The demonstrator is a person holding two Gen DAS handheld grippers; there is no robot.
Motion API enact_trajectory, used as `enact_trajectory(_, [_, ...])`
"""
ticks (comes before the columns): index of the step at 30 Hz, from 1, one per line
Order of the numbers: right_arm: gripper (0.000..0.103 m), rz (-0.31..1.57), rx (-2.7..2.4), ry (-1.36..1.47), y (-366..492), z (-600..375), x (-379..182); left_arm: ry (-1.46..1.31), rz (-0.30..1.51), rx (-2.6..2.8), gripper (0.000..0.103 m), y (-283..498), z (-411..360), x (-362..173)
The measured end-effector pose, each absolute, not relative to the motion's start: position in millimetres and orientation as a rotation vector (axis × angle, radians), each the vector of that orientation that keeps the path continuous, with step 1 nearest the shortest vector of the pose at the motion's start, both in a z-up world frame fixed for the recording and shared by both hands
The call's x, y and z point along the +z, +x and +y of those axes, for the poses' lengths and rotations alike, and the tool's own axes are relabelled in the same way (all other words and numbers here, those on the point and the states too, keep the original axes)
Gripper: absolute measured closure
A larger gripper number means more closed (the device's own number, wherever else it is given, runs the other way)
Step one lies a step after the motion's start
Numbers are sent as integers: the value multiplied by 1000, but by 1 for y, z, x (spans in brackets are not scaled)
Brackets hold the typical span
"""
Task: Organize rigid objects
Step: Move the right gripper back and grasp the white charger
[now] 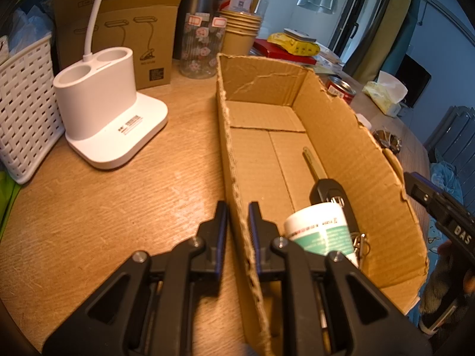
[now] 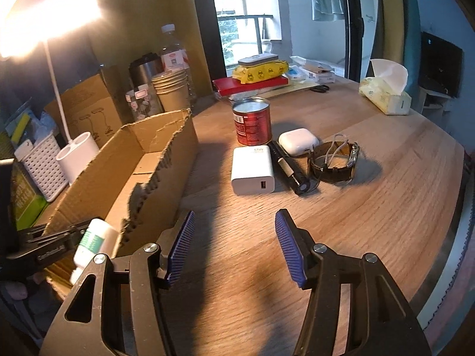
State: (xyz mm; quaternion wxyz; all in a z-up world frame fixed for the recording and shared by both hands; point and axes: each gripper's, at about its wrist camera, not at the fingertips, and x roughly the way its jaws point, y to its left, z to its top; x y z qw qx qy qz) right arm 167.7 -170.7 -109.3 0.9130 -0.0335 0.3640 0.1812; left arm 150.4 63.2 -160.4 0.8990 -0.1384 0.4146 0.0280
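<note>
- A wooden surface (image 2: 371, 207) is filling a room lit by a lamp at the left, with a window and hanging clothes behind.
- A torn cardboard box (image 1: 350, 154) is sitting on it, serving as the collecting place; a car key (image 1: 326, 187) and a white tube (image 1: 320, 228) are already lying inside, at the near end.
- The left tool (image 1: 237, 222) is straddling the box's near long wall, one finger outside and one inside, pressed close onto the cardboard; it is probably steadying the box so it does not slide while things are being dropped in.
- The right tool (image 2: 234, 237) is hovering over bare wood beside the box, its fingers spread wide and holding nothing, apparently lining up for the next pick.
- Ahead of it the remaining things are waiting in a cluster: a charger (image 2: 252, 169) nearest, a black torch (image 2: 291, 169) lying just beside it, an earbud case (image 2: 298, 141) and a watch (image 2: 335, 161) beyond, and a red can (image 2: 252, 124) standing behind.
- The charger looks the likeliest target, since it is lying closest and almost straight ahead.
- Its flat, smooth sides should suit a pinch across the width, though a shallow grip may be slipping off.
- A basket (image 1: 26, 112), a lamp base (image 1: 104, 112) and cups (image 1: 240, 34) are standing beyond the box, apart from the sorting.
</note>
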Motion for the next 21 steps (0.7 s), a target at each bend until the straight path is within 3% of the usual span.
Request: enact_trajectory(21, [43,762,360,-173,219,-154,-126,-287,858,58,88,150,63,-160])
